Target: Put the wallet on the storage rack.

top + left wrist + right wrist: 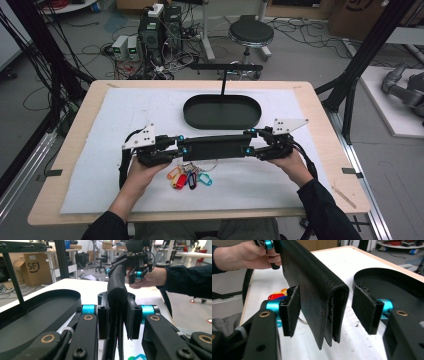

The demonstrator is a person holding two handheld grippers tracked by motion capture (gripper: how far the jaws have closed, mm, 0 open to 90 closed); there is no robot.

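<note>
A long black folded pouch hangs level just above the white mat, held end to end between both grippers. My left gripper is shut on its left end; in the left gripper view the pads clamp the pouch. My right gripper straddles the right end. In the right gripper view the pouch sits between its open jaws, with a clear gap to the right pad. A bunch of keys with coloured tags lies on the mat under the pouch.
A black oval tray with an upright T-shaped stand sits behind the pouch at mid-table. The white mat covers most of the wooden table. A stool, cables and equipment stand on the floor beyond the far edge.
</note>
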